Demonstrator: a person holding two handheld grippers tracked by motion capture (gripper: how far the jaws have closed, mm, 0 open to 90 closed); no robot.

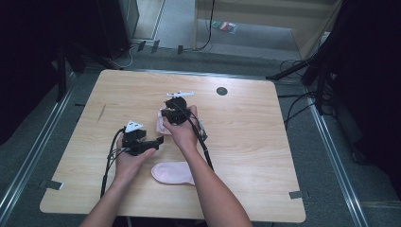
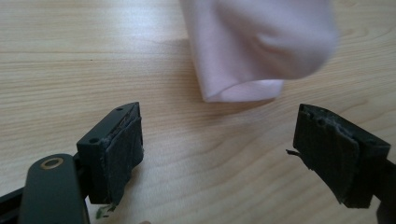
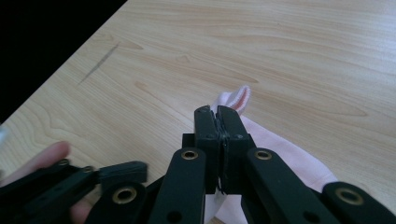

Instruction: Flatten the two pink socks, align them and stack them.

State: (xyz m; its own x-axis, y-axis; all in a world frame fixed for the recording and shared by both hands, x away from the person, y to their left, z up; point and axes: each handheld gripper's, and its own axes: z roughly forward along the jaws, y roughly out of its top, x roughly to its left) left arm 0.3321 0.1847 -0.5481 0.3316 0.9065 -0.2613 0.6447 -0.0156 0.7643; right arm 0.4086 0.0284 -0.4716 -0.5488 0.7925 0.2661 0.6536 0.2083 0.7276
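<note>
Wooden table (image 1: 246, 142), two pink socks, right gripper (image 3: 218, 122) raised, pinching one sock (image 3: 280, 158), left gripper (image 2: 217, 149) level, jaws spread, second sock (image 1: 172, 173) flat near forearms.

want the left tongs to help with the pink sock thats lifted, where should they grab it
Probably the hanging lower end of the pink sock, at its folded edge, coming in level from the left tongs' side. That end dangles free just above the table, while the right tongs already pinch the top.
</note>
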